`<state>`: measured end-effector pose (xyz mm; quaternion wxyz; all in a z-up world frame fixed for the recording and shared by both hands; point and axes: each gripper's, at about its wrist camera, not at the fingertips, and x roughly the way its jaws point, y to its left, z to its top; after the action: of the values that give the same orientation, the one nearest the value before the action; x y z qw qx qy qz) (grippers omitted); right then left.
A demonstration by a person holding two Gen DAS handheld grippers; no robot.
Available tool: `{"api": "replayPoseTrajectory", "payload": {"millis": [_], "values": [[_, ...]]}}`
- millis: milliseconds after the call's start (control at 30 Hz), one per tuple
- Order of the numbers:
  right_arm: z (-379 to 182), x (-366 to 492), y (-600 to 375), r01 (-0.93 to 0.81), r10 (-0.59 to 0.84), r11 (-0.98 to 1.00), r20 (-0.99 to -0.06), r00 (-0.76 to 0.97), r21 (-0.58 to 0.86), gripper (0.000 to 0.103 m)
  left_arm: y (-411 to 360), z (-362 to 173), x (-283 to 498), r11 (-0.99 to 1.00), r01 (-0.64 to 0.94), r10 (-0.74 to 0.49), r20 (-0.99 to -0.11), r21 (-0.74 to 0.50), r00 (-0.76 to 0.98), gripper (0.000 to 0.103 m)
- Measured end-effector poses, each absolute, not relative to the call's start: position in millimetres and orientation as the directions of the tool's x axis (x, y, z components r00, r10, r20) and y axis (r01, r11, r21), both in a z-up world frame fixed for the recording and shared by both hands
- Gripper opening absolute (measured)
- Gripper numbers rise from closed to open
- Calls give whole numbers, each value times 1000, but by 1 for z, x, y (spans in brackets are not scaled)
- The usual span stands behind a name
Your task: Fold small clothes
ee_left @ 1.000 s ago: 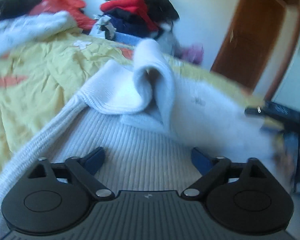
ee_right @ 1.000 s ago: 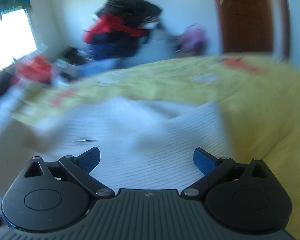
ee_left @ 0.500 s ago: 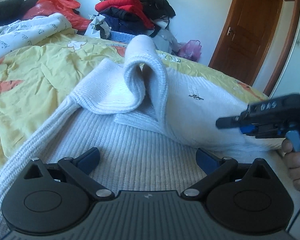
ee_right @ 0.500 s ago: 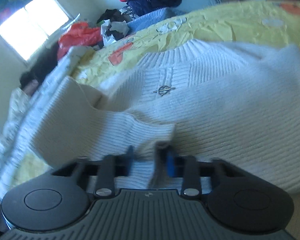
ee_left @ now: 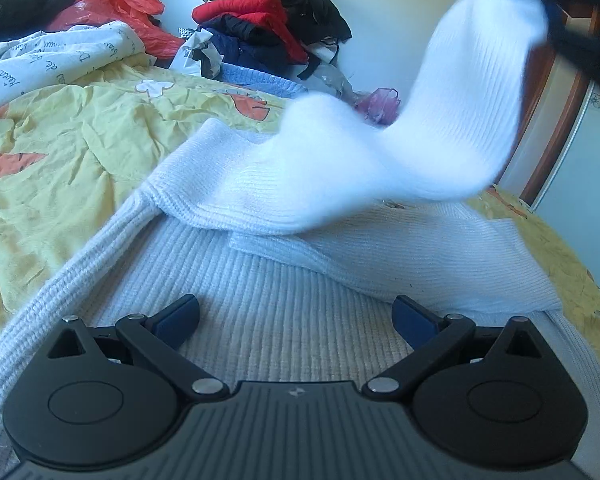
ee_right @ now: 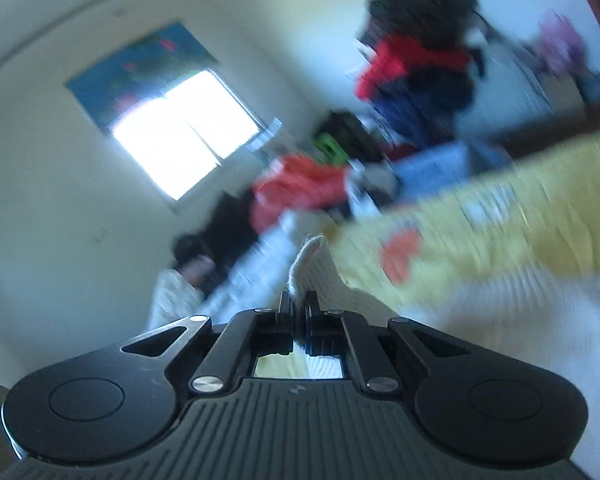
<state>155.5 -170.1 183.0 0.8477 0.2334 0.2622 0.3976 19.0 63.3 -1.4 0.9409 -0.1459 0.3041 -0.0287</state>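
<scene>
The right gripper [ee_right: 299, 312] is seen with its jaws pressed together on a cuff-like edge of the white ribbed knit sweater [ee_left: 340, 248], a tuft of fabric standing up just beyond the fingertips. Half a second earlier the same jaws were only narrowing over the knit as it lay flat; a second earlier they stood wide apart. The pinched sleeve, formerly draped in a low loop on the sweater's body, is now lifted high above it and blurred by motion in the left wrist view, with the dark right gripper [ee_left: 580, 20] at its upper end. The left gripper [ee_left: 296, 320] is held with its blue-padded fingers [ee_left: 178, 316] wide apart over the sweater's lower ribbing, nothing between them, as in the earlier frames.

The sweater's body is spread on the yellow quilted bedspread with orange shapes [ee_left: 60, 152], one sleeve trailing along its left edge. Beyond the sweater, a pile of red, black and navy clothes [ee_left: 268, 28] is stacked against the wall, a red plastic bag [ee_left: 120, 8] beside it. Right of the sweater a brown wooden door [ee_left: 548, 112] is seen.
</scene>
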Motion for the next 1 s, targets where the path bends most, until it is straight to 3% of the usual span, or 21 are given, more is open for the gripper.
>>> {"api": "replayPoseTrajectory", "payload": {"millis": [133,233,533,633,667,733,767,900,1000], "values": [[220,164,-188,-578,780,598,-234,581,555,9,63,-1,19,956,-35,-143,-564,-293,813,103],[215,165,-214,-545,752,628,-251,610,556,9,64,-2,19,955,-35,-144,-563,-295,814,103],[72,166,-297,-195,544,797,-539,643,571,10,63,-2,20,956,-35,-143,-564,-293,814,103],[28,157,-317,-60,488,812,-618,617,581,22,62,-2,20,958,-35,-139,-566,-286,813,103],[20,150,-321,-17,470,812,-636,612,584,37,62,-2,20,959,-36,-137,-567,-283,812,103],[12,135,-331,4,480,775,-594,646,632,41,61,-2,21,960,-36,-134,-569,-278,811,103],[15,127,-335,7,465,765,-559,686,644,51,61,-2,21,960,-36,-135,-569,-279,811,103],[34,107,-325,-45,393,808,-481,783,587,55,61,-2,21,960,-36,-134,-569,-278,811,103],[36,105,-292,-147,411,864,-504,759,482,56,61,-1,21,961,-36,-133,-570,-275,811,103]]}}
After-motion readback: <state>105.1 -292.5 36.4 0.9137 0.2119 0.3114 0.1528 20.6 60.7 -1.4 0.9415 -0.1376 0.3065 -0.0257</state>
